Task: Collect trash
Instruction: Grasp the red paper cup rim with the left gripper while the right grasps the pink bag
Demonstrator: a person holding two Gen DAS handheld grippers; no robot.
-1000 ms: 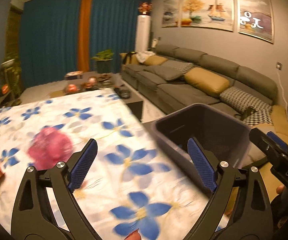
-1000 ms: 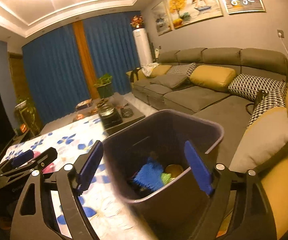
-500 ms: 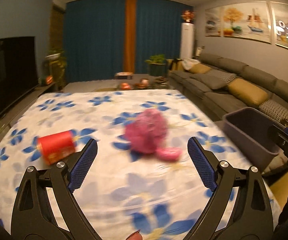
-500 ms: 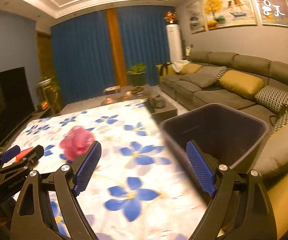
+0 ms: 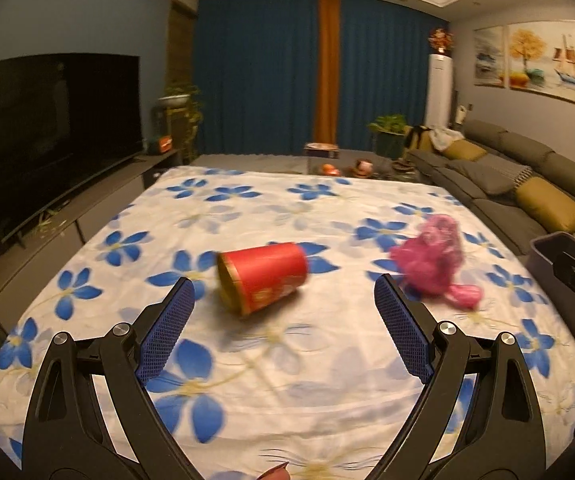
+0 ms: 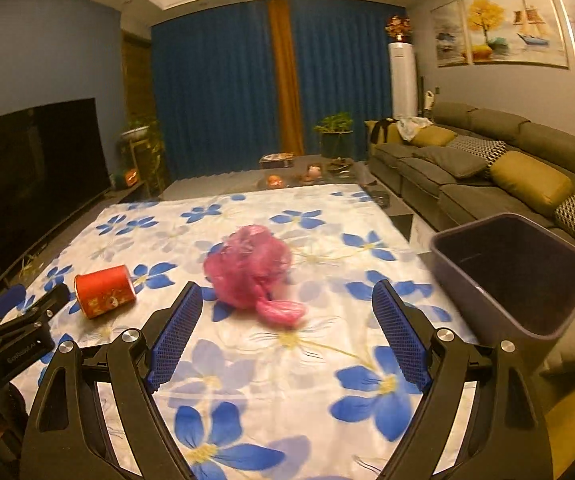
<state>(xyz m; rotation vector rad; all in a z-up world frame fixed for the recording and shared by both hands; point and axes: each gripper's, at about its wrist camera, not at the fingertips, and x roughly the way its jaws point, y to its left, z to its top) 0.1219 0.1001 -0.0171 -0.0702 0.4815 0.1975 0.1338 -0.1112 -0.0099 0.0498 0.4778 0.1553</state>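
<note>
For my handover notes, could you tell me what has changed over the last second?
Both views swung from the bin back to the floral cloth: the left gripper now faces the red can, the right gripper the pink bag. Nothing was grasped; both stay open and empty.

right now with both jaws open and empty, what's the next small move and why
Probably ease the left gripper forward and down onto the red cylindrical tin: it lies on its side on the floral cloth, centred ahead of the open jaws. The crumpled pink plastic bag sits ahead of the right gripper.
</note>
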